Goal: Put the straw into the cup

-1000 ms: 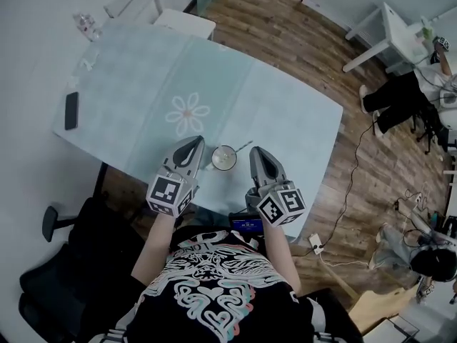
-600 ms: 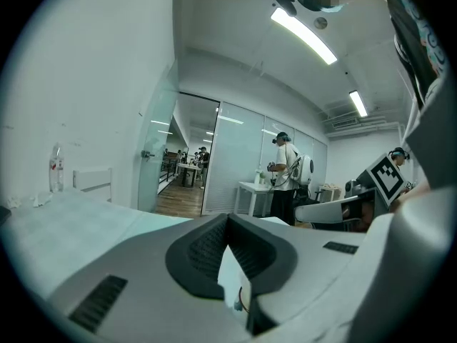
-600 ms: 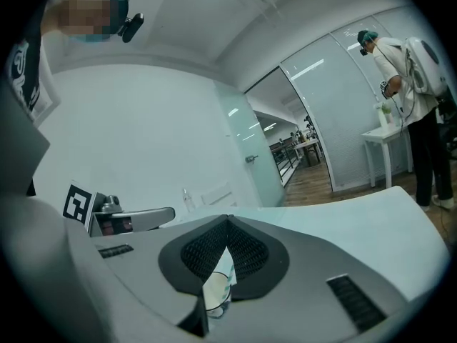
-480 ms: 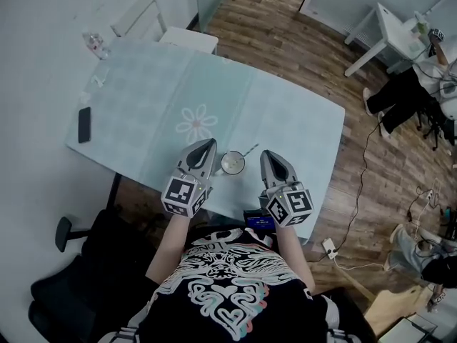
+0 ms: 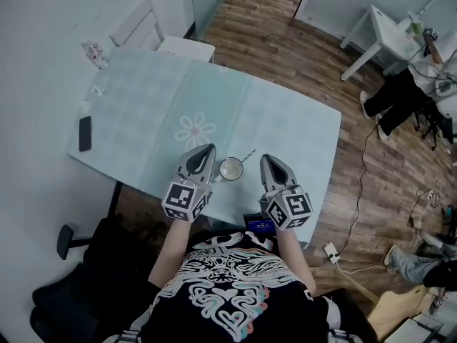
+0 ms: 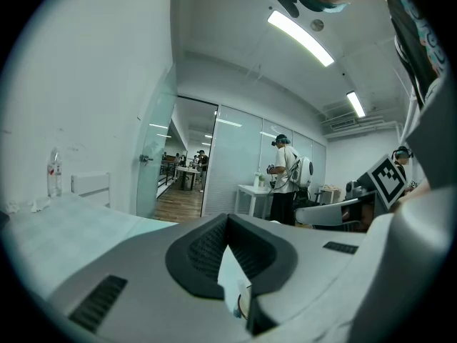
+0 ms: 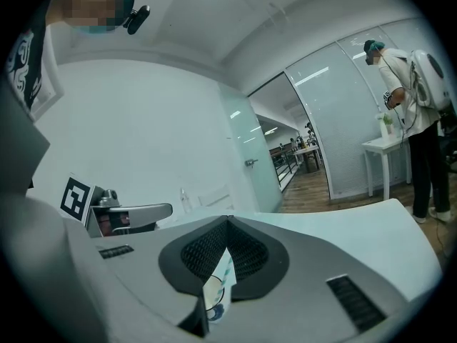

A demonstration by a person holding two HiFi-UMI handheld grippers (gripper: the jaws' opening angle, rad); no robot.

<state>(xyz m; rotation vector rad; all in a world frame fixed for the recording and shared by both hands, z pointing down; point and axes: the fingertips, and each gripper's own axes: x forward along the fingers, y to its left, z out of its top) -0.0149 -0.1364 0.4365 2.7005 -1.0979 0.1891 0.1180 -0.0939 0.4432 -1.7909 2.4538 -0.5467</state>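
Note:
A small white cup (image 5: 230, 168) stands near the front edge of the pale green table (image 5: 285, 120). The thin straw (image 5: 247, 153) lies on the cloth just beyond and to the right of the cup. My left gripper (image 5: 207, 149) is to the left of the cup and my right gripper (image 5: 267, 158) to its right, both pointing away from me. Each is shut with nothing in it. In the left gripper view a sliver of the cup (image 6: 243, 307) shows below the closed jaws, and likewise the cup (image 7: 213, 300) in the right gripper view.
A black phone (image 5: 85, 133) lies at the table's left edge and a clear bottle (image 5: 93, 51) at its far left corner. A white chair (image 5: 143, 26) stands behind the table, a dark office chair (image 5: 71, 238) at my left. A seated person (image 5: 410, 91) and floor cables are at right.
The head view has shifted a little. Both grippers stay shut on either side of the cup, and the straw lies where it was.

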